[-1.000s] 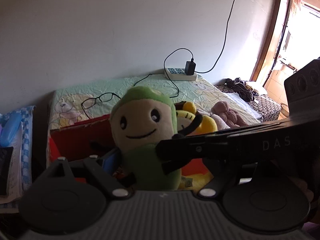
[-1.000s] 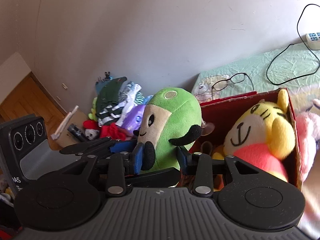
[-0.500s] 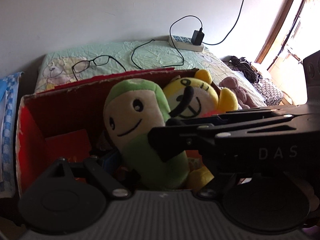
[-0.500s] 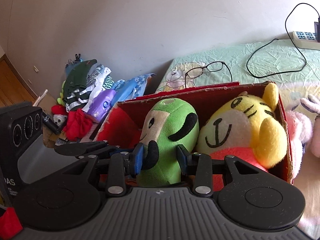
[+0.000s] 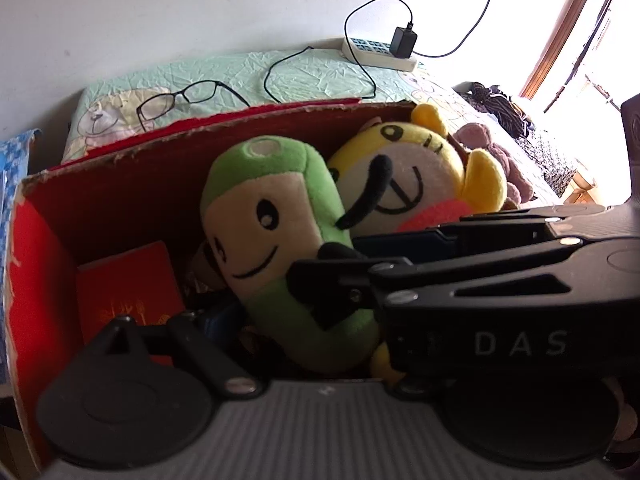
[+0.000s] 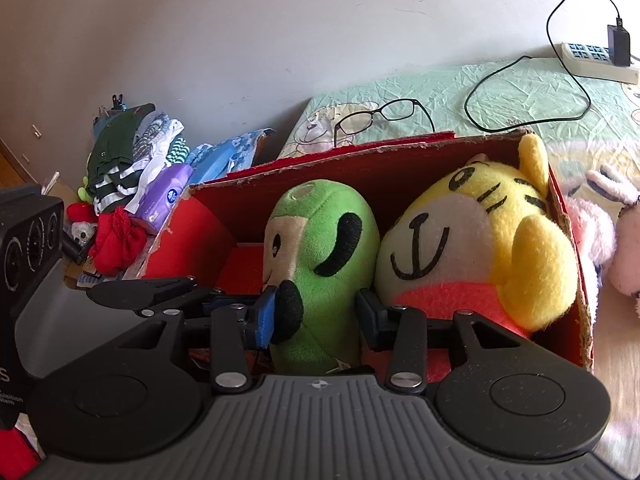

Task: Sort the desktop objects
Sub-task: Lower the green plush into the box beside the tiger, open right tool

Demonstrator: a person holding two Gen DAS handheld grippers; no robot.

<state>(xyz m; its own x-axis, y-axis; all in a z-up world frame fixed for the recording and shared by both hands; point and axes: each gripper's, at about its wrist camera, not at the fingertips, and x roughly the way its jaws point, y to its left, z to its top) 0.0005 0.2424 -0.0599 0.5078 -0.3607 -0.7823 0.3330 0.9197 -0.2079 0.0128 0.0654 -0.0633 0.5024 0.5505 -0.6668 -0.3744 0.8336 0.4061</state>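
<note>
You're looking at a pale green bedsheet [image 6: 520, 92] against a plain wall, w/ a red cardboard box [image 6: 400, 148] sitting on it, open at the top. Inside the box, a yellow tiger plush [image 6: 480, 248] fills the right end. Pressed against its left side is the green plush [image 6: 320, 272], upright w/ a slight lean, lower body down in the box.

Your right gripper [image 6: 316, 316] is clamped on the green plush around its lower body, one blue-padded finger each side, fabric visibly squeezed. Your left gripper [image 5: 224, 320] sits at the box's near edge; only its left finger shows and the right gripper blocks the rest, so you can't tell if its jaws are apart or together.

Progress, as a judgement: two plush toys are in the box, but the green one isn't released yet. Letting go and backing out is the step left. At least one pink plush [image 6: 624, 248] lies outside, right of the box, so sorting looks unfinished.

View differences: the left wrist cam shows a red booklet [image 5: 128, 292] on the box floor at the left, plus a bright window at far right. The right wrist cam shows a clothes pile [image 6: 132, 160] on the floor to the left. Both show the glasses [image 6: 376, 116] and the power strip [image 6: 596, 60] w/ its cable behind the box
</note>
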